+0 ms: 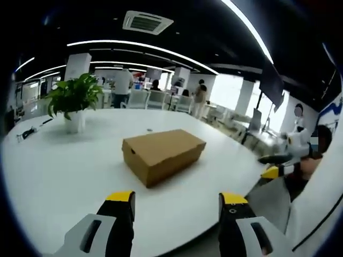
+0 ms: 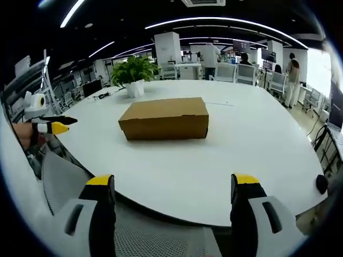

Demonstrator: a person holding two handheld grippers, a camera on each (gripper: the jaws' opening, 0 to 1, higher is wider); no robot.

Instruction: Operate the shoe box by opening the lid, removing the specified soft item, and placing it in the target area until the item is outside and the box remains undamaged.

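A closed brown cardboard shoe box (image 1: 162,154) lies on the round white table (image 1: 64,171), lid down. In the right gripper view the same shoe box (image 2: 165,118) sits mid-table, its long side facing me. My left gripper (image 1: 179,206) stands open at the table's near edge, short of the box, nothing between its yellow-tipped jaws. My right gripper (image 2: 174,187) is open too, over the near rim of the table (image 2: 241,160). The right gripper (image 1: 278,166) shows at the right of the left gripper view; the left gripper (image 2: 51,126) shows at the left of the right gripper view.
A potted green plant (image 1: 75,104) stands on the far side of the table, with a small dark item (image 1: 29,132) beside it. A grey mesh chair (image 2: 69,182) sits under the near edge. Chairs and people (image 1: 122,85) fill the office behind.
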